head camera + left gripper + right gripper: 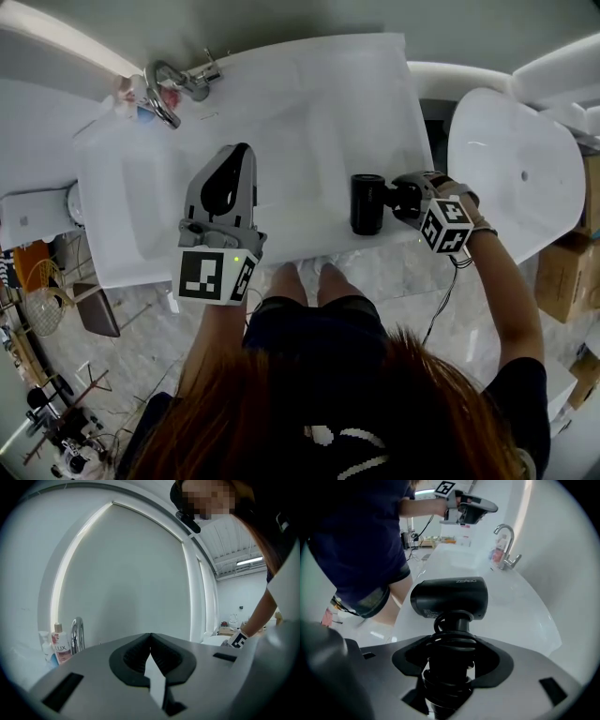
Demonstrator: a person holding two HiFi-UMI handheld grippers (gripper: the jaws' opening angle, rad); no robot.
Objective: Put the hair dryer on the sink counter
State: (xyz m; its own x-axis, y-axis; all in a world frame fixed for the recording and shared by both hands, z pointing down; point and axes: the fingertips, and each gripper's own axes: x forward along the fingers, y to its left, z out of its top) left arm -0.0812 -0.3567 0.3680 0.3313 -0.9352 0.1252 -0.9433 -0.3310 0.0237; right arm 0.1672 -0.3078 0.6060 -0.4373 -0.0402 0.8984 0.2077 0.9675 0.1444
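The black hair dryer (367, 203) hangs low over the right part of the white sink counter (319, 103), barrel pointing toward the front edge. My right gripper (401, 195) is shut on its handle, which has the cord wound round it. In the right gripper view the handle fills the jaws (451, 641) and the barrel (450, 597) lies crosswise ahead; whether it touches the counter I cannot tell. My left gripper (240, 150) is held above the counter beside the basin, shut with nothing in it; its tips (150, 635) meet.
The basin (141, 197) is sunk in the counter's left part, with a chrome tap (169, 89) and bottles (127, 94) behind it; a pink soap bottle (59, 646) shows there too. A white oval fixture (516, 169) and cardboard boxes (562, 272) stand to the right.
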